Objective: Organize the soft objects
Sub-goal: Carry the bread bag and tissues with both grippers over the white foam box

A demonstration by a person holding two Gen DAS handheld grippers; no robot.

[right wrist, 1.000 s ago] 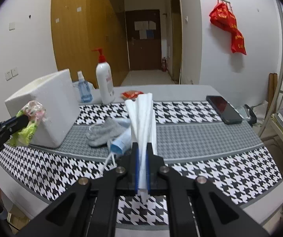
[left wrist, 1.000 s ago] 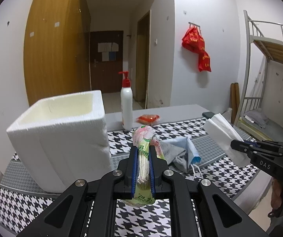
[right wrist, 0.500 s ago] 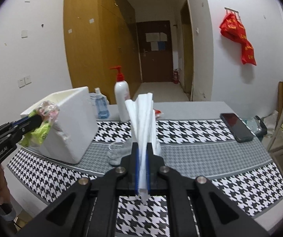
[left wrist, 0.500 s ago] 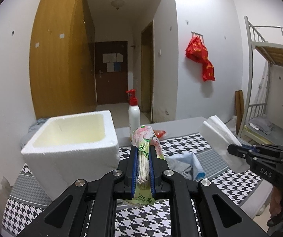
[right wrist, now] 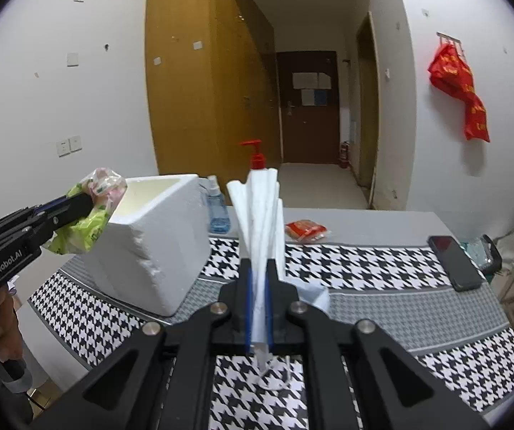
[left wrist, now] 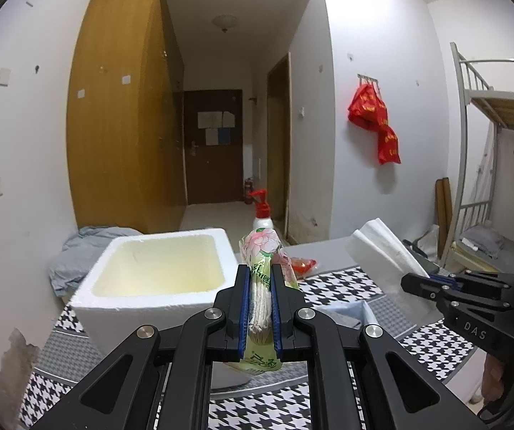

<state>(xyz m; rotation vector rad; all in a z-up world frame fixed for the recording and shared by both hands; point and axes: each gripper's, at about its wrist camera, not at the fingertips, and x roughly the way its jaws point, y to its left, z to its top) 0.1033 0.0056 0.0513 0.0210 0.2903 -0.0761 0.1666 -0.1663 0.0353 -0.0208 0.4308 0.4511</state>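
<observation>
The open foam box (left wrist: 156, 279) stands at the table's left end, just ahead and left of the left gripper (left wrist: 260, 308); that hand is nearer; its jaws pinch a floral tissue pack (left wrist: 262, 261), long axis upright; the right gripper (right wrist: 258, 304) clamps a folded white tissue stack (right wrist: 260, 215), well right of the box.

White foam box (left wrist: 156, 286), cream inside. Tablecloth (right wrist: 382, 268) showing black-and-white houndstooth with grey bands. Green-and-pink floral packet (left wrist: 262, 261) sitting between blue pads on the black left gripper (left wrist: 260, 308). White folded tissue (right wrist: 262, 215) in the black right gripper (right wrist: 258, 308). Far: white bottle (left wrist: 262, 220) wearing red pump, red packet (right wrist: 305, 231).
</observation>
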